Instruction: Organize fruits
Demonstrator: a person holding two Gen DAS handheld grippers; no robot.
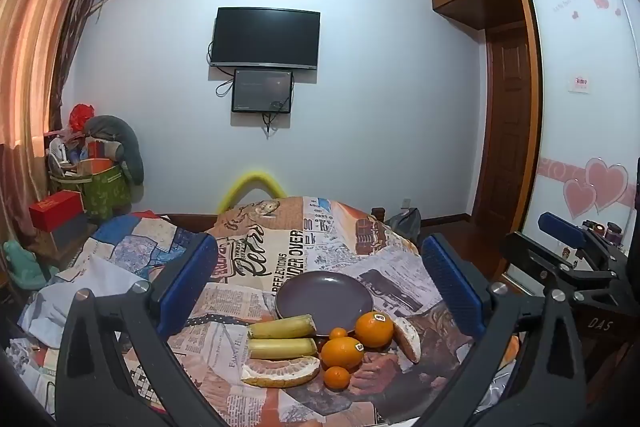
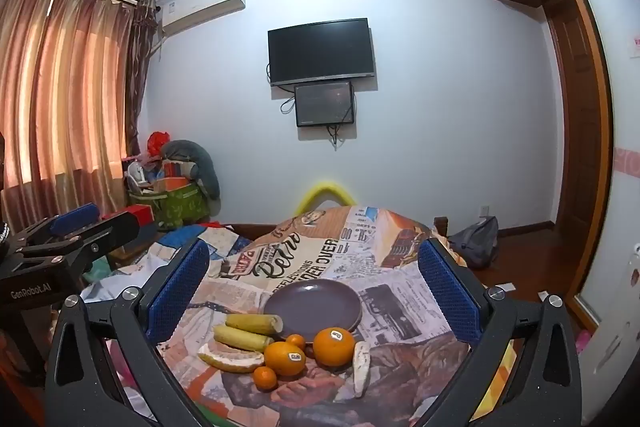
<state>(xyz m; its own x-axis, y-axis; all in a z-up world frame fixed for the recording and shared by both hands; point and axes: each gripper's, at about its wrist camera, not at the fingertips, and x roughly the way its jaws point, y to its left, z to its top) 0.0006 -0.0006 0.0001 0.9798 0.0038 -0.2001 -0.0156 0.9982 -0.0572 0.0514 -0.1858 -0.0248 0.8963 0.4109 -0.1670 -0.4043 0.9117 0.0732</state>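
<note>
Purple and empty, the round ceramic plate (image 1: 324, 297) sits on the newspaper-print cloth (image 1: 280, 255) over the table, with two large stickered oranges (image 1: 374, 329), small tangerines (image 1: 336, 377), two yellow sugarcane pieces (image 1: 282, 325) and pomelo segments (image 1: 280, 373) loose just in front of it. Both the left tool (image 1: 320, 291) and right tool (image 2: 312, 299) hang released, jaws wide, grasping nothing. Round fruit could roll off the soft, wrinkled cloth if nudged. Only the right view shows the long pale pomelo wedge (image 2: 361, 369) side-on.

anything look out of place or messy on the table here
Yes: the purple plate sits empty while all the fruit lies loose on the cloth in front of it, including two peeled pomelo wedges and two cut cane-like stalks. Nothing is spilled.
</note>
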